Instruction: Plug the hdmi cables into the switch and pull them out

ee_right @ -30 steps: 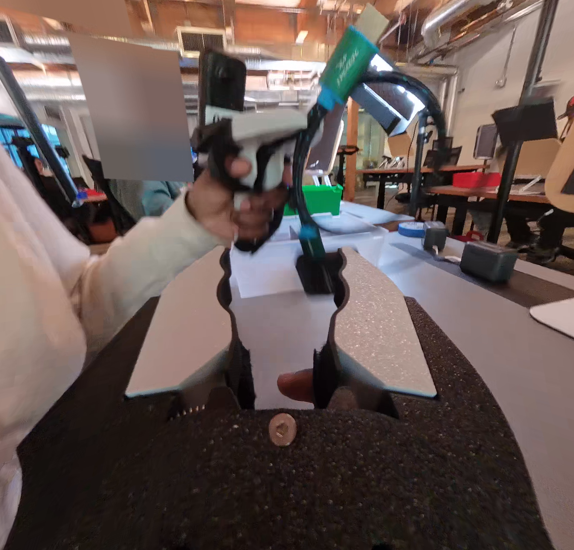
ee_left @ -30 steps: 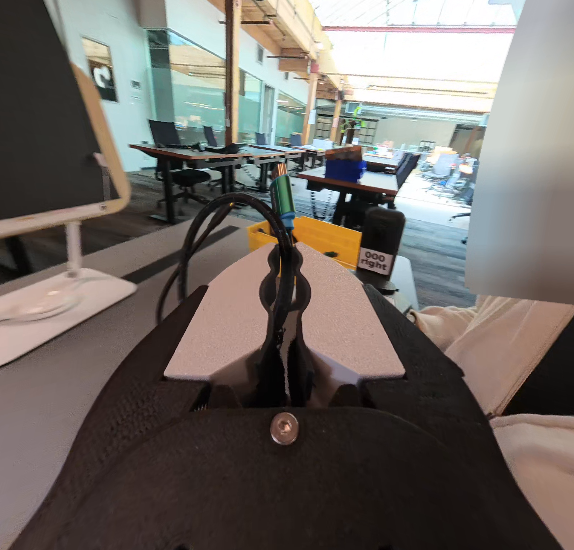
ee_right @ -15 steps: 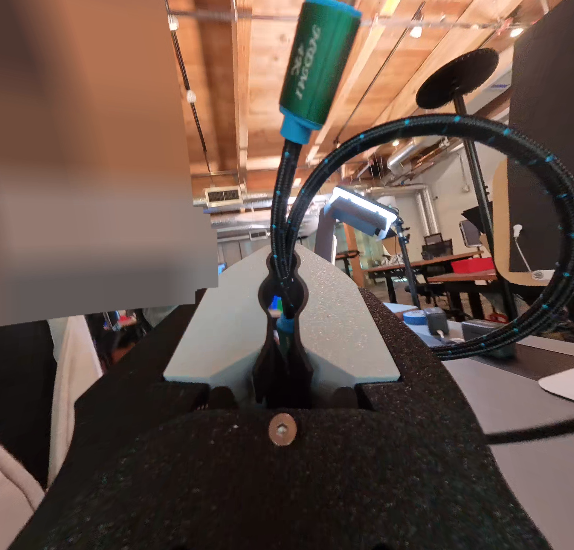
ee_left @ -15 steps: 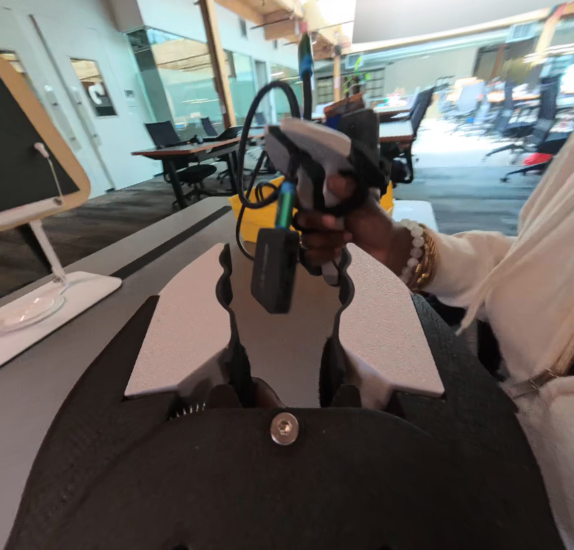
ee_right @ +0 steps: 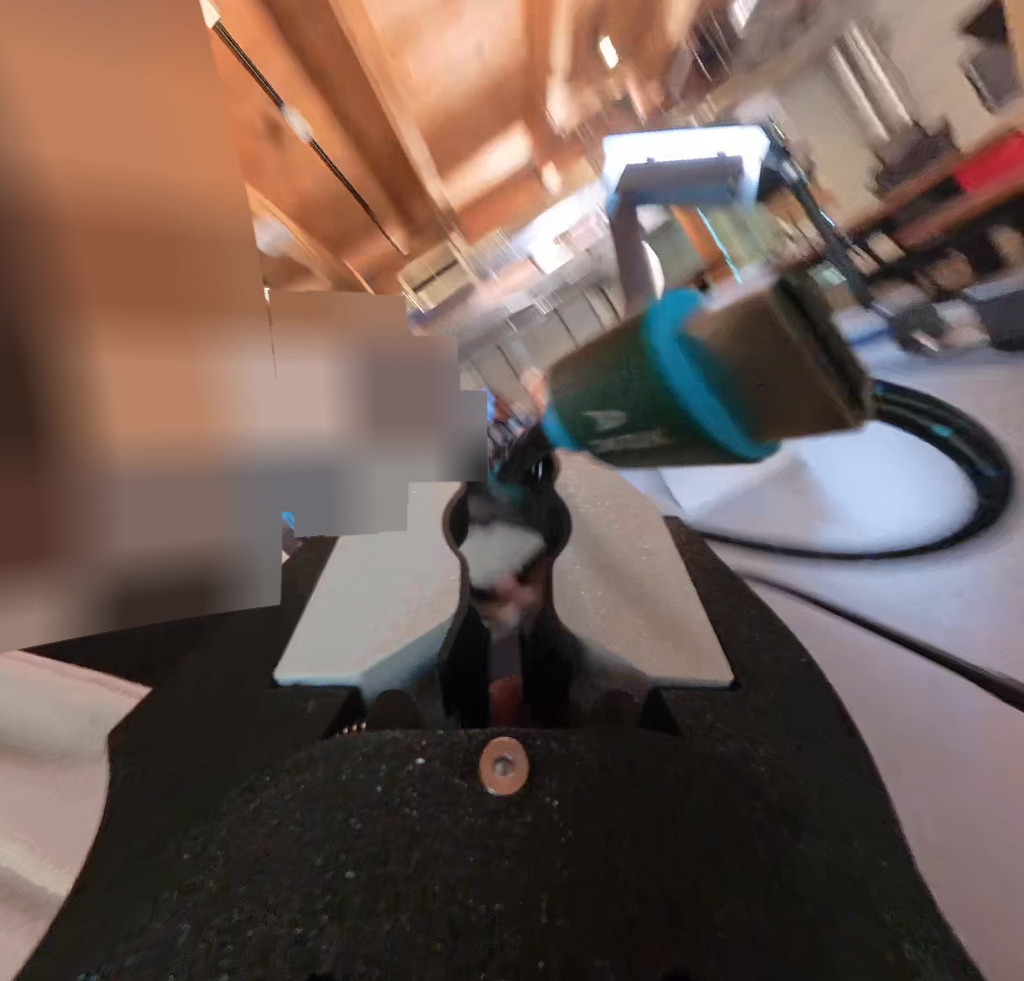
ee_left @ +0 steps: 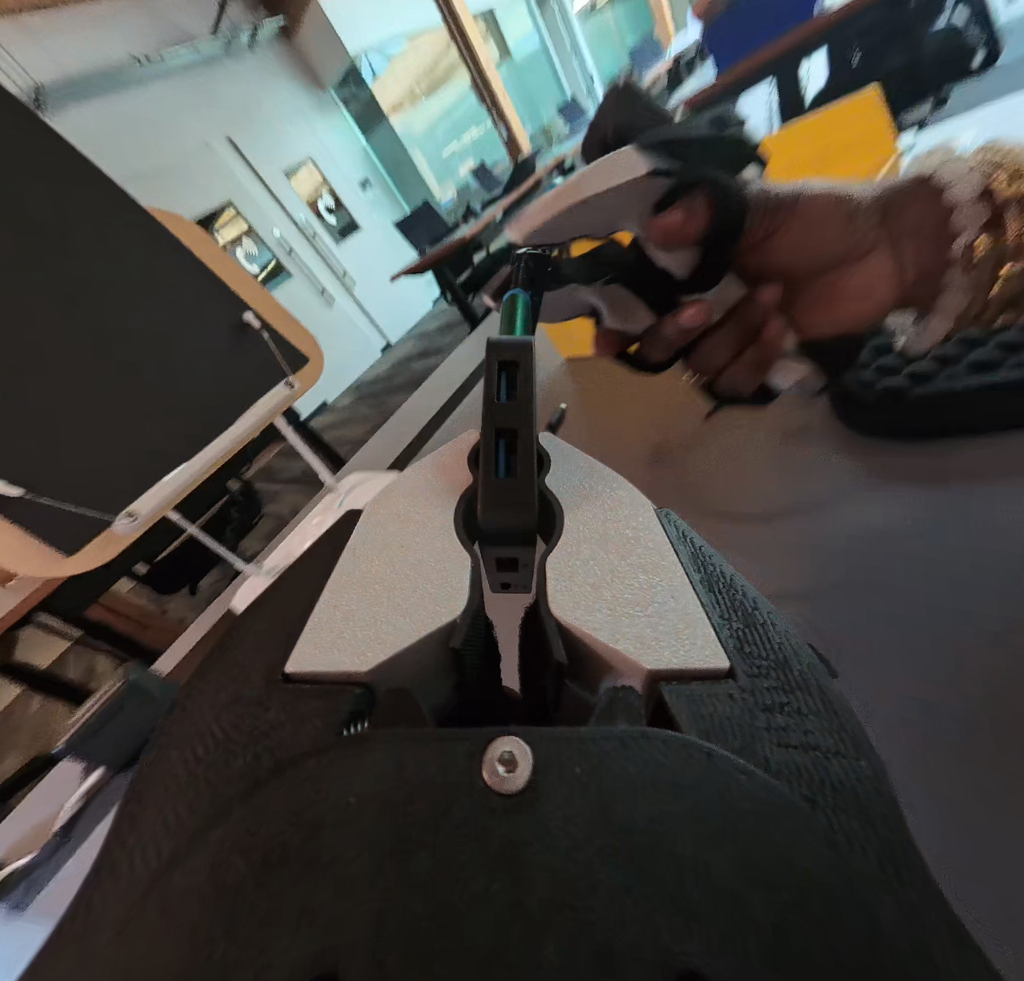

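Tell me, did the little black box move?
Yes. The switch came toward the camera, into the left gripper, away from the yellow bin.

Slim black box-shaped switch (ee_left: 508, 439) — two blue ports on its upper face. Metallic green plug barrel (ee_left: 515, 314) at its far end, blue collar. Pale grey speckled fingers (ee_left: 404, 561) set in the pebbled black gripper body (ee_left: 498, 866). Yellow plastic bin (ee_left: 831, 134) behind. Grey tabletop (ee_left: 831, 511).

Right wrist view: blurred green HDMI plug (ee_right: 654, 406), teal-blue rings, dull gold-brown metal tip. Black braided cable (ee_right: 969, 489) — teal flecks. Orange-brown wooden ceiling (ee_right: 443, 96).
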`<state>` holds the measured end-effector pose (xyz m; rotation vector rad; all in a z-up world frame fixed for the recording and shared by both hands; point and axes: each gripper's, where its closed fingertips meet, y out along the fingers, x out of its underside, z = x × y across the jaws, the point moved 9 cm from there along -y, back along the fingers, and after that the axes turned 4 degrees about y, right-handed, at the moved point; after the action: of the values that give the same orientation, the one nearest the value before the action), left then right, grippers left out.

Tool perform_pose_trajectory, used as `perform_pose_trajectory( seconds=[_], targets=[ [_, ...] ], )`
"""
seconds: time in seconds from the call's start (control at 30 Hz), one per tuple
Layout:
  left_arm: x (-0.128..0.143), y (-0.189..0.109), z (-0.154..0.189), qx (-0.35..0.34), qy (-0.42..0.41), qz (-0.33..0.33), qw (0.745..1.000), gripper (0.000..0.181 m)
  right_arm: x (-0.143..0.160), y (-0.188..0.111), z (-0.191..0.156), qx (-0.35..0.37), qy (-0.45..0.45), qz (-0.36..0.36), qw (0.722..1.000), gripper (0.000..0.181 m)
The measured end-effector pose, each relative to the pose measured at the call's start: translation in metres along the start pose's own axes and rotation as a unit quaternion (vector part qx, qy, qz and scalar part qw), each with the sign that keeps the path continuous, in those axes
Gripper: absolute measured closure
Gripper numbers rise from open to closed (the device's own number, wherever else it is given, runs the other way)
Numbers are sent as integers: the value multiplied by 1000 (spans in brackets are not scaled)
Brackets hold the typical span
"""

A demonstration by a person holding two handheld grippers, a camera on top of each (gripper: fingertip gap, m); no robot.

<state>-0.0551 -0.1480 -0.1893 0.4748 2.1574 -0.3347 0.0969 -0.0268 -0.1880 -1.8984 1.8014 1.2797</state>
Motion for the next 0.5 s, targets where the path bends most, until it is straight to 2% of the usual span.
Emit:
perform_pose_trajectory(
  seconds=[0.03, 0.1, 0.13, 0.17, 0.2, 0.27, 0.3, 0.33, 0.37, 0.43, 0.5],
  targets=[
    [3, -6, -6, -2, 11, -21, 1000, 168, 2, -6, 1, 45, -28, -44, 998, 147],
    [8, -17, -19, -3, 30, -62, 998, 168, 5, -20, -1, 149, -126, -124, 973, 134],
    [10, -21, -22, 0, 51, -84, 995, 168, 4, -26, -4, 208, -206, -156, 943, 132],
    [12, -23, -23, 4, 80, -108, 991, 168, 3, -27, -11, 254, -307, -180, 899, 133],
    [13, -23, -23, 9, 109, -130, 985, 168, 4, -23, -20, 273, -417, -199, 844, 136],
    [14, -20, -18, 22, 158, -158, 974, 168, 13, -6, -37, 255, -605, -239, 716, 143],
    [14, -17, -15, 28, 176, -166, 970, 167, 19, 4, -39, 242, -663, -273, 654, 143],
    [14, -14, -11, 34, 191, -170, 966, 168, 26, 14, -36, 228, -695, -312, 606, 141],
    [13, -11, -8, 39, 204, -173, 963, 168, 31, 23, -29, 217, -709, -345, 575, 138],
    [11, -6, -3, 47, 219, -170, 960, 168, 40, 37, -14, 202, -717, -384, 545, 133],
    [6, -3, 0, 51, 231, -162, 958, 168, 46, 46, -7, 176, -739, -395, 517, 144]
  ],
)
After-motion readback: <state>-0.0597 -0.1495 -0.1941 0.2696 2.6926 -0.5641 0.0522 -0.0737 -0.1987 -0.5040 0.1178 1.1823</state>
